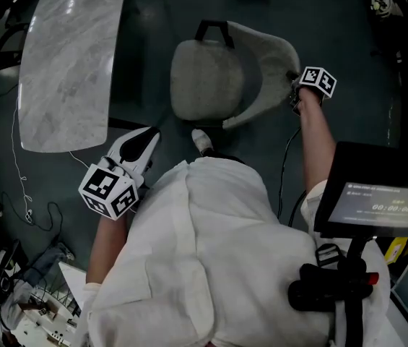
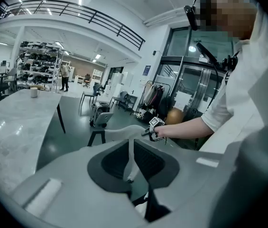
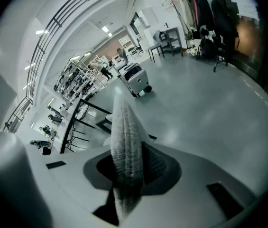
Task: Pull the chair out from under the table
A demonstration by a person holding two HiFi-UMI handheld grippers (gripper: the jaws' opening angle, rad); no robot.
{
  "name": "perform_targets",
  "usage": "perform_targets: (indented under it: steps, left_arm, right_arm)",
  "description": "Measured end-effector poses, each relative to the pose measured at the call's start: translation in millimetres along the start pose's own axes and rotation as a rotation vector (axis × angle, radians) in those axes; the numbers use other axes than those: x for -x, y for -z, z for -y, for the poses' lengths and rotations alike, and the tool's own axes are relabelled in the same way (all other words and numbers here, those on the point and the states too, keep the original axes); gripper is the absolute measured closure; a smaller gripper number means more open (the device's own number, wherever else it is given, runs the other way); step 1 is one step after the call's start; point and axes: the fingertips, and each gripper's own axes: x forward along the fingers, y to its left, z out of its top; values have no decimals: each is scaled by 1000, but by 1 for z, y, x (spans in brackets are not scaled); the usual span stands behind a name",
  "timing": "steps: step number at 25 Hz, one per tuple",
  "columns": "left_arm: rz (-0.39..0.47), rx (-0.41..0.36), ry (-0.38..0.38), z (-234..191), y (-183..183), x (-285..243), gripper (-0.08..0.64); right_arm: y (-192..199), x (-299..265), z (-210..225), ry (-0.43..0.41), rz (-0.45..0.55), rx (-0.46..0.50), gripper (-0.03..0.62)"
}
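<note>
A grey upholstered chair [image 1: 207,78] stands on the dark floor to the right of the marble table [image 1: 70,63], clear of its top. My right gripper [image 1: 292,92] is shut on the top edge of the curved backrest [image 3: 126,141], whose ribbed fabric fills the gap between the pads. In the left gripper view the backrest [image 2: 119,133] shows with the right gripper [image 2: 145,133] on it. My left gripper [image 1: 149,137] hangs near the table's near corner, well short of the chair. It holds nothing, and its jaws are closed to a thin slit.
A monitor on a black stand [image 1: 377,201] rises at the lower right. Cables [image 1: 27,201] and loose clutter [image 1: 23,295] lie on the floor at the lower left. The person's shoe [image 1: 202,142] is just in front of the seat. A suitcase [image 3: 136,82] stands farther off.
</note>
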Motion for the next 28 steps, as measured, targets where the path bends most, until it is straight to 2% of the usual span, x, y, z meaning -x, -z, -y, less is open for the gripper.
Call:
perform_targets:
  steps: [13,23,25,27,28]
  left_arm:
    - [-34,-3,30,11,5,-5,528]
    - [-31,-9,42,24,-8,-23,528]
    - [-23,-4,44,26,-7,-23,528]
    - [-18,-8,51,30,-3,-20,528]
    - [-16,-14,55,32,-1,-18,528]
  right_arm:
    - [-21,33,58,40,1,8,513]
    - [-40,39,75,25,6,30,510]
    - [-40,41,79,41,6,48,495]
    - [-37,46,83,58,5,67,433]
    - [-35,51,85,65,8,78,430]
